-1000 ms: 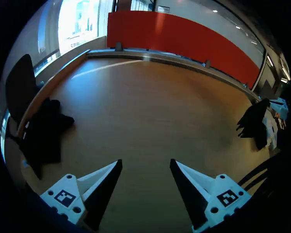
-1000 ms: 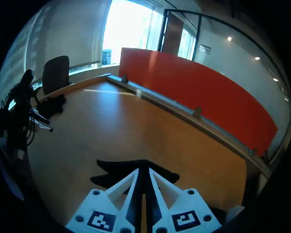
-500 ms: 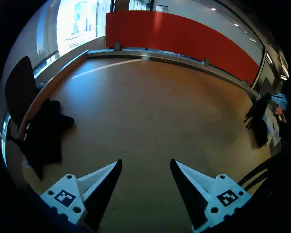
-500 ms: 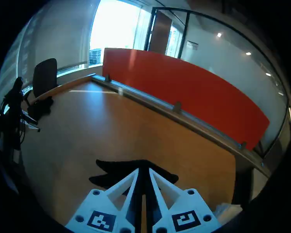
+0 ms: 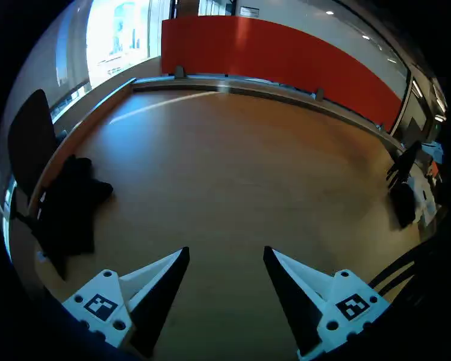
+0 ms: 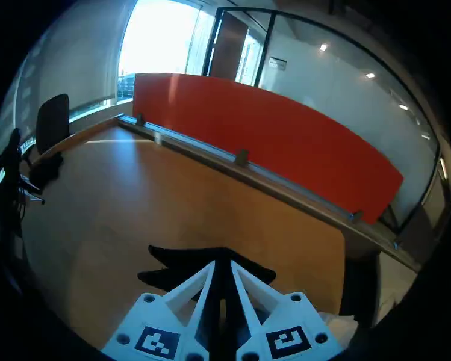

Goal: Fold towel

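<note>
Towel [image 6: 171, 260]: dark, long axis crosswise, clamped at tips of closed right gripper [image 6: 223, 266], over table [image 6: 135, 192]. Left gripper [image 5: 226, 251] spread, empty; catch probably far to its right.

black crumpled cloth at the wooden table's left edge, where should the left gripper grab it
Probably the lobe of the black crumpled cloth jutting onto the wooden table, left gripper coming from the table side; the rest hugs the edge.
</note>
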